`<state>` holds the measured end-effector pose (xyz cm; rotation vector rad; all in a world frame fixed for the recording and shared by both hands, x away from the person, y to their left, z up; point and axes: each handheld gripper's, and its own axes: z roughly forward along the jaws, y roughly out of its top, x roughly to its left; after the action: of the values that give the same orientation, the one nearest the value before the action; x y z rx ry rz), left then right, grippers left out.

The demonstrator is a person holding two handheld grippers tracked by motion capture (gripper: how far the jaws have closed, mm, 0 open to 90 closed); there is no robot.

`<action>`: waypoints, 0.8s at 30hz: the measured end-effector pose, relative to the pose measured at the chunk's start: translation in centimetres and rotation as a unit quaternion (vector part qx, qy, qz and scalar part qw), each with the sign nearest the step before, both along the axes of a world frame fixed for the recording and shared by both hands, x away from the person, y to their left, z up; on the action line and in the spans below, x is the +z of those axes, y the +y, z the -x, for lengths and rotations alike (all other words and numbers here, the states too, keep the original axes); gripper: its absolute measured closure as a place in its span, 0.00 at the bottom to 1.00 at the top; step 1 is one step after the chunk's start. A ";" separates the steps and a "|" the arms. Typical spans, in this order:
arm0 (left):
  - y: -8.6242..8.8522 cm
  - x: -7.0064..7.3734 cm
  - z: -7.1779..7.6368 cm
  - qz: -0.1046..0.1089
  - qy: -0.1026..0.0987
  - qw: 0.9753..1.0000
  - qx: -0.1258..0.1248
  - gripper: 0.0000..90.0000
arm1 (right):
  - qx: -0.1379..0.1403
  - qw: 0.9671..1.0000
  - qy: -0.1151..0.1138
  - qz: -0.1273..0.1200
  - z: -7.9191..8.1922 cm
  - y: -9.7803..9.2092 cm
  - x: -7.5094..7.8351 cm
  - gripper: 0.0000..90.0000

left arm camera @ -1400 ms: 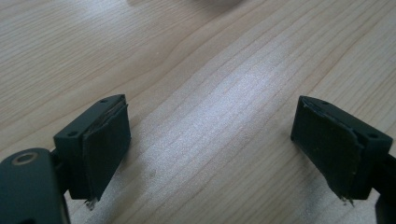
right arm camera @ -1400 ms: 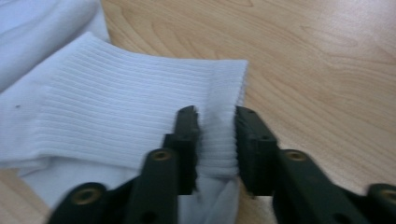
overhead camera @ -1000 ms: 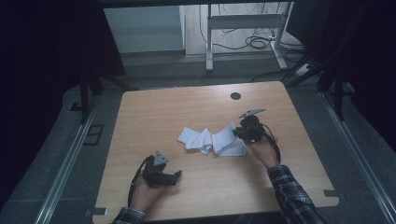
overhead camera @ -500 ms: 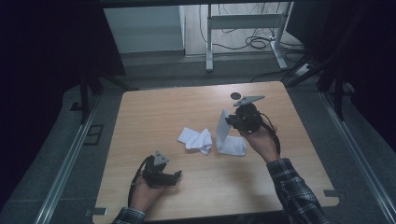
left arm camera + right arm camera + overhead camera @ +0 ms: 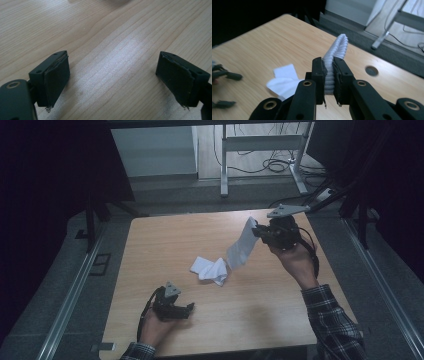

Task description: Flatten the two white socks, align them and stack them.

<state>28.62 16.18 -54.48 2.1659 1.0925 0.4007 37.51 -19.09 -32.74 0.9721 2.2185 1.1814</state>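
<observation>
Lifting is the step in hand: you hold the right gripper [image 5: 260, 231] above the far right part of the table [image 5: 165, 235], its jaws clamped on one edge of a white cloth [image 5: 241, 245]. Taking the crumpled cloth [image 5: 210, 270] at the table's middle as your landmark, the held cloth hangs just right of it and beyond it, raised off the wood, with its lower end drooping toward the landmark; whether the two touch cannot be told. In the right gripper view, the ribbed fold of the white cloth [image 5: 335, 57] stands pinched between the closed jaws.

Your left gripper [image 5: 187, 309] rests on the table on the near side of the crumpled cloth, well apart from it, with its jaws spread wide and nothing between them.

The next move likely calls for carrying the held cloth clear of the landmark and setting it flat on bare wood. Bring the left gripper to the free lower edge to steady or spread it, keeping the right-hand clamp firm.
</observation>
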 end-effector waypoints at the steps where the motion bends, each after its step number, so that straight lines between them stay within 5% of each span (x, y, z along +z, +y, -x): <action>1: 0.0 0.0 0.0 0.000 0.001 1.000 0.000 0.13 | -0.007 1.000 0.005 -0.001 -0.1 -0.6 -0.5 0.88; 14: 0.0 0.0 0.0 -0.002 0.002 1.000 0.000 0.13 | -0.094 0.993 0.076 -0.003 -1.5 -8.8 -8.1 0.88; 24: -0.2 0.0 0.0 0.002 0.004 1.000 0.007 0.13 | -0.127 0.986 0.110 0.005 -0.8 -12.7 -12.6 0.87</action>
<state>28.63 16.01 -54.46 2.1595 1.1111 0.3967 38.31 -31.83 -45.31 1.3939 2.1779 0.9857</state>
